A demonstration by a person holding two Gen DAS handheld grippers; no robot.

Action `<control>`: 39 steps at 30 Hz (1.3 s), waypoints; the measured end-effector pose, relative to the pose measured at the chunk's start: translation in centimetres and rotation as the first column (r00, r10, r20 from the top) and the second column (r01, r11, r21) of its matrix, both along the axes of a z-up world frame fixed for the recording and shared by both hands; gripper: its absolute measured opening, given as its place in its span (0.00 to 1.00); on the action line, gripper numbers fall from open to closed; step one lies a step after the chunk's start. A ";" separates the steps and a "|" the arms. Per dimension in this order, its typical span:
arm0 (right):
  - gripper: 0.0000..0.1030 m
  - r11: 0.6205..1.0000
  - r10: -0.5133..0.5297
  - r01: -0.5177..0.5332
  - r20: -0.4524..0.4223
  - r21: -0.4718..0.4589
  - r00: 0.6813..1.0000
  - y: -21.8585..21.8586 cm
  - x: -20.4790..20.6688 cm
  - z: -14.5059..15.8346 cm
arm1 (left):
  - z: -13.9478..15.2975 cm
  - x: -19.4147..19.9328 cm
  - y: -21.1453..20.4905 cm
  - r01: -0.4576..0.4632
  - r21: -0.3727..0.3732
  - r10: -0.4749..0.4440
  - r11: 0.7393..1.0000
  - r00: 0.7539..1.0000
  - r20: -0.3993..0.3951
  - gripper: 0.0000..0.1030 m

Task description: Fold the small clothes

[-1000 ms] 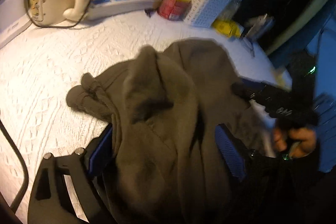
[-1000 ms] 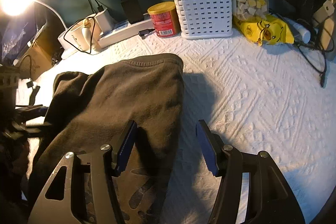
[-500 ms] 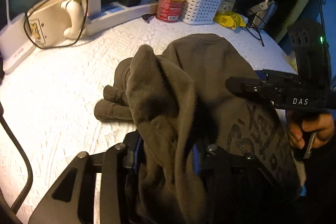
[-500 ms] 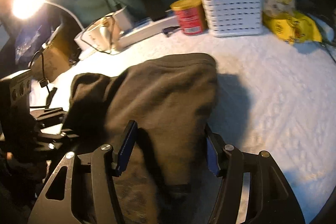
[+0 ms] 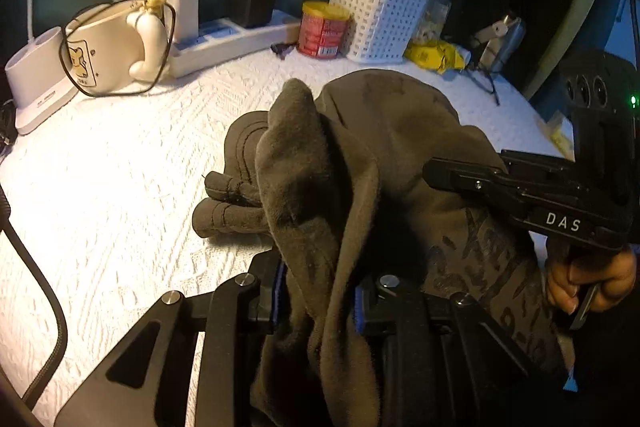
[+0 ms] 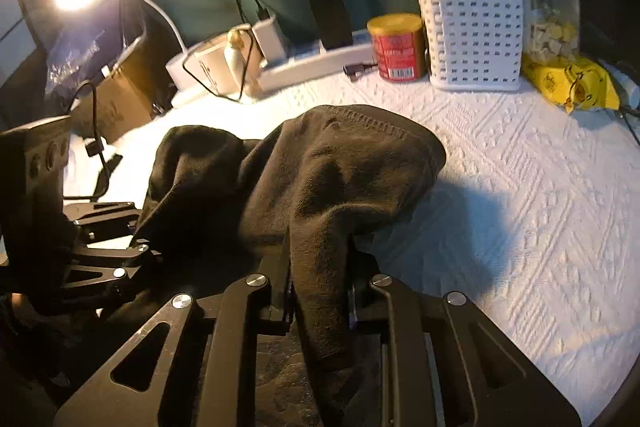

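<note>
Left tongs (image 5: 318, 297) and right tongs (image 6: 320, 293) closing, pinching olive garment (image 5: 360, 147), right tongs marked "DAS"

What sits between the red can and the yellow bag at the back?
The white perforated basket stands between the red can and the yellow bag, with a clear jar behind; clearest in the right wrist view.

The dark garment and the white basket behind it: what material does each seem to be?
Dark garment: probably soft cotton knit or fleece, matte olive-brown; it shows a fuzzy nap, stitched hems and limp folds. White basket: most likely moulded plastic, smooth and slightly glossy, with a regular grid of square holes in stiff walls.
</note>
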State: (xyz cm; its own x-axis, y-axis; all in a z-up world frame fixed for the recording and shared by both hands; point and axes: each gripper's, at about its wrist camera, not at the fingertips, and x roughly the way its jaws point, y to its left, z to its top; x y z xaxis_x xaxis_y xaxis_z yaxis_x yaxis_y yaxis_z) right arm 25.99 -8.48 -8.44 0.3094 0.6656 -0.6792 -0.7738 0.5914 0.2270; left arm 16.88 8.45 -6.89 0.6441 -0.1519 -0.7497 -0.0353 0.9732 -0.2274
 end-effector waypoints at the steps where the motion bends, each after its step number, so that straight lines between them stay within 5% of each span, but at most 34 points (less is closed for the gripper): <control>1: 0.20 1.000 -0.002 0.002 0.009 0.002 1.000 -0.1 -0.2 0.3 | 0.3 -0.2 0.0 -0.001 -0.004 0.001 1.000 1.000 0.016 0.23; 7: 0.20 0.999 -0.018 0.016 0.051 0.029 0.999 -1.2 -1.6 2.4 | 2.5 -1.8 -0.7 -0.004 -0.018 0.006 1.000 0.993 0.118 0.23; 39: 0.19 0.986 -0.051 -0.001 0.311 0.164 0.949 -6.9 -14.1 12.1 | 10.7 -12.2 -5.1 0.004 0.092 -0.040 0.996 0.920 0.391 0.21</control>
